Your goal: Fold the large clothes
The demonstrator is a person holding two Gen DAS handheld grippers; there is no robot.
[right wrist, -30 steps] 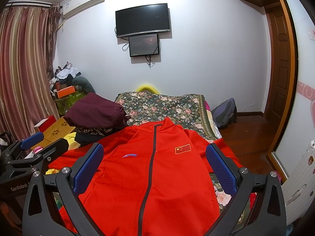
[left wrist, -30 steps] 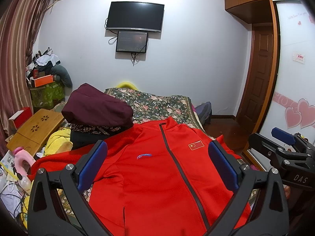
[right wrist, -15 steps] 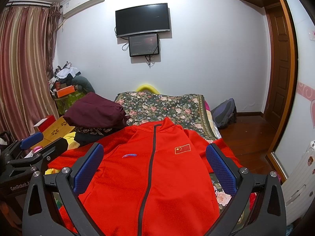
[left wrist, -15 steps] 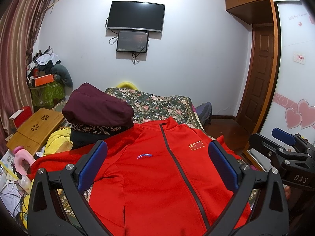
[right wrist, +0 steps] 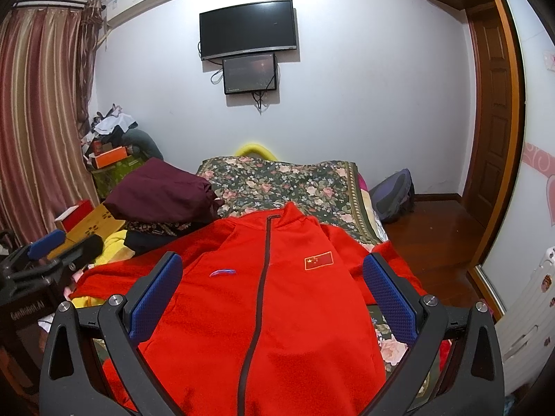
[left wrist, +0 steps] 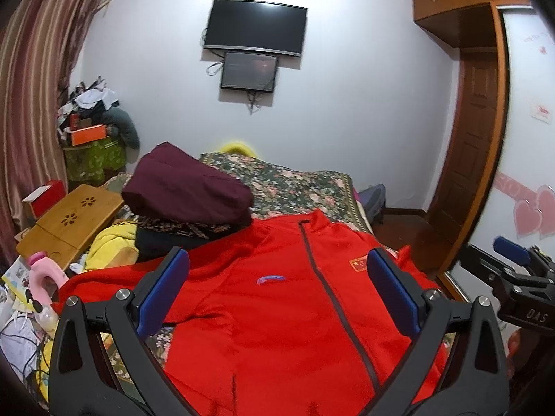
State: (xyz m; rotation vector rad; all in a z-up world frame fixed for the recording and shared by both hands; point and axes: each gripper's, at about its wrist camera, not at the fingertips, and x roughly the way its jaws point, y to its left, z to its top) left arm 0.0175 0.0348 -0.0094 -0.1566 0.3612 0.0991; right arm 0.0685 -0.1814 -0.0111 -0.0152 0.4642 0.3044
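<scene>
A red zip-up jacket (left wrist: 277, 312) (right wrist: 270, 312) lies face up and spread flat on the floral bed cover (left wrist: 295, 183) (right wrist: 277, 180), collar toward the far wall, sleeves out to both sides. My left gripper (left wrist: 277, 284) hovers open above the jacket's chest, its blue pads (left wrist: 163, 291) wide apart with nothing between them. My right gripper (right wrist: 272, 287) also hangs open over the chest, holding nothing. Each gripper shows at the edge of the other's view: the right gripper (left wrist: 513, 277) and the left gripper (right wrist: 45, 253).
A folded maroon garment (left wrist: 187, 187) rests on a pile of clothes at the bed's left. A wooden lap desk (left wrist: 69, 222), a pink bottle (left wrist: 45, 284) and clutter fill the left side. A backpack (right wrist: 395, 194) sits on the wood floor right of the bed, near a door (right wrist: 492, 104).
</scene>
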